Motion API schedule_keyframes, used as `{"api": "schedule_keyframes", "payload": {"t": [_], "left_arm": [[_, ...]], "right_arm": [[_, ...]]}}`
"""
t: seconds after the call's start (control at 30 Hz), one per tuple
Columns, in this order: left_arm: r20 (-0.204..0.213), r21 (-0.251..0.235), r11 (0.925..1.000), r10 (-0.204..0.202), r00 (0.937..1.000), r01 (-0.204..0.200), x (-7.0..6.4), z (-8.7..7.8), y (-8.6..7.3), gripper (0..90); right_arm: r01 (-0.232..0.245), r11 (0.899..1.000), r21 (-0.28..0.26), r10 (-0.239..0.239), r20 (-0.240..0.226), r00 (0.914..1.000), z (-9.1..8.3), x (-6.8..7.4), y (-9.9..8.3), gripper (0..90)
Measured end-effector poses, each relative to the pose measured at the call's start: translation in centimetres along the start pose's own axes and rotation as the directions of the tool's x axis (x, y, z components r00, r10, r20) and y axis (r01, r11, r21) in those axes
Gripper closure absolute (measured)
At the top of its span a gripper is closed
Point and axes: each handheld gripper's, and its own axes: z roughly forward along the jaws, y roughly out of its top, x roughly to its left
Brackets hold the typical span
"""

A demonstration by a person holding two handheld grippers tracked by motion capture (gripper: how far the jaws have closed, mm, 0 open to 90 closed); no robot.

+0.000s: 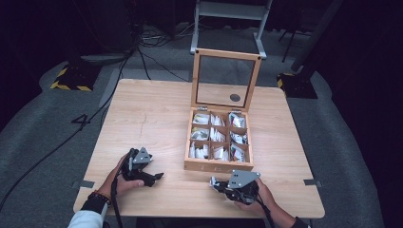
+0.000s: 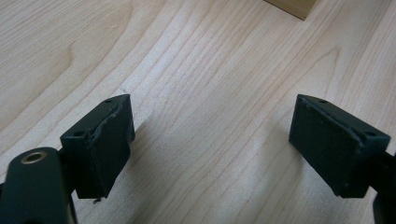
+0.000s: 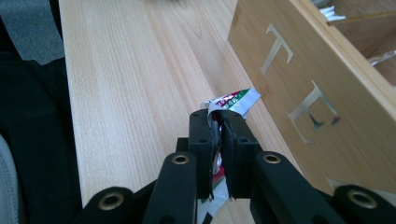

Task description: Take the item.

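Here the left tongs (image 1: pixel 154 176) rest wide open and empty on the counter (image 1: pixel 152 114), at about nine o'clock from the wooden box (image 1: pixel 218 164). The right tongs (image 3: pixel 218 122) are clamped on a small sachet (image 3: pixel 236 100) — it pokes out past the tips, just beside the box front. Judging by that, a packet is in transit; next it likely needs carrying to twelve o'clock, into a compartment.

A small silver sachet (image 3: pixel 232 101) with red-green print sticks up crumpled, just beside the wooden box (image 3: pixel 299 70).

left hand-held gripper (image 1: pixel 159 176): jaws spread wide, low | right hand-held gripper (image 1: pixel 213 182): jaws clamped together, low
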Motion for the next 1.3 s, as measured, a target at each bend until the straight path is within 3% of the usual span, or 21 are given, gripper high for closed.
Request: {"api": "schedule_keyframes", "payload": {"t": [0.27, 0.33, 0.6, 0.9, 1.07, 1.3], "left_arm": [[0.000, 0.000, 1.0000, 0.001, 1.0000, -0.001, 0.0, 0.0, 0.0, 14.7], [0.000, 0.000, 1.0000, 0.001, 1.0000, -0.001, 0.0, 0.0, 0.0, 14.7], [-0.001, 0.000, 1.0000, 0.000, 1.0000, 0.000, 0.0, 0.0, 0.0, 14.7], [-0.002, 0.001, 1.0000, -0.001, 1.0000, 0.001, 0.0, 0.0, 0.0, 14.7], [-0.003, 0.001, 1.0000, -0.003, 1.0000, 0.003, 0.0, 0.0, 0.0, 14.6], [-0.009, 0.000, 1.0000, -0.002, 1.0000, 0.002, -0.2, 0.0, 0.1, 14.7]], "right_arm": [[-0.031, 0.999, -0.013, 0.031, -0.028, 0.9991, 0.1, -0.5, -0.4, 75.9], [-0.014, 1.000, -0.014, 0.014, -0.027, 0.9996, 0.1, -0.3, -0.5, 73.8], [-0.011, 0.999, -0.044, 0.008, -0.053, 0.9986, -0.3, 0.0, -0.4, 54.0], [-0.024, 0.997, -0.071, 0.022, -0.032, 0.9993, -1.0, -0.3, -0.2, 36.6], [-0.036, 0.997, -0.072, 0.034, -0.029, 0.9990, -1.1, -0.5, -0.3, 31.5], [-0.038, 0.995, -0.097, 0.038, -0.012, 0.9992, -2.4, -0.8, -0.6, 32.9]]}}
